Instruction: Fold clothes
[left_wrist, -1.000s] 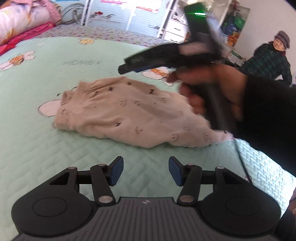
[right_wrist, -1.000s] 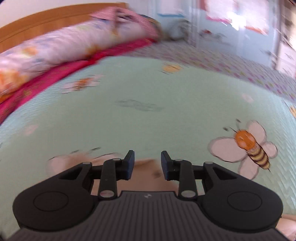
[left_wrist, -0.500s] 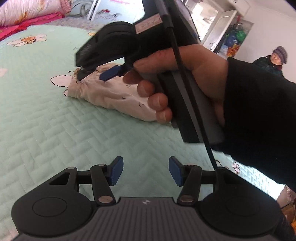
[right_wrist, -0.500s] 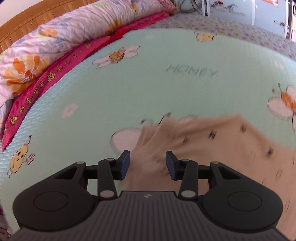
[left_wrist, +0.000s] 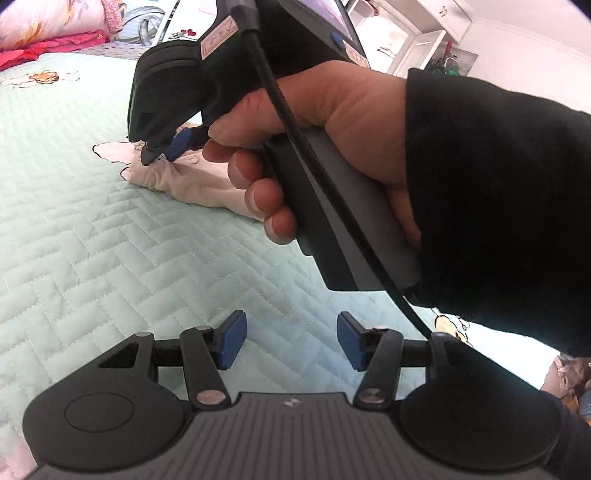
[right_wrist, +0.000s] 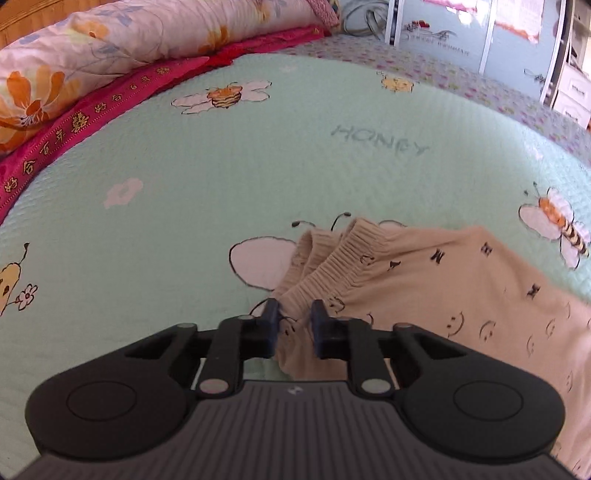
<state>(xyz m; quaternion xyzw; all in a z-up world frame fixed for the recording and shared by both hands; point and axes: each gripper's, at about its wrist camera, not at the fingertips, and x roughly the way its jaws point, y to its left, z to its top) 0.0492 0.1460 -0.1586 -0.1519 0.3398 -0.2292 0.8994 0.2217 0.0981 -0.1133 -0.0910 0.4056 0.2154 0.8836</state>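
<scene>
Our left tongs (left_wrist: 288, 339) sit nearest: released, nothing between the blue pads (left_wrist: 232, 339), hovering over bare quilt (left_wrist: 110, 258), well short of the garment (left_wrist: 195, 181).

Right tongs (right_wrist: 293, 326) have just been closing and now pinch the ribbed cuff (right_wrist: 321, 273) of the garment: cloth is bunched between the pads, so we read it as gripped. The left view agrees: the tips are down on the near edge of the cloth, with the hand (left_wrist: 332, 125) squeezing the handle.

To do this step well, in our judgement:
- check that the pinch takes both layers of the cuff, not only the top rib, or the fold comes out skewed
- lift low and drag slowly; the knit is soft and will stretch or slip from a shallow bite
- bring the left tongs onto the matching edge before pulling, so the garment stays flat and square
- keep the pad tips off the quilt to avoid snagging its stitching

Materials: the garment is a beige knit, thin and limp, printed with small dark smileys and bow shapes, with ribbed elastic cuffs standing slightly proud. It lies crumpled on the bed, over a bee print. The quilt is mint green, with herringbone stitching and matte padding. Beyond are a red band (right_wrist: 74, 122) with gold characters and a floral pillow (right_wrist: 129, 33), puffy and creased.
</scene>
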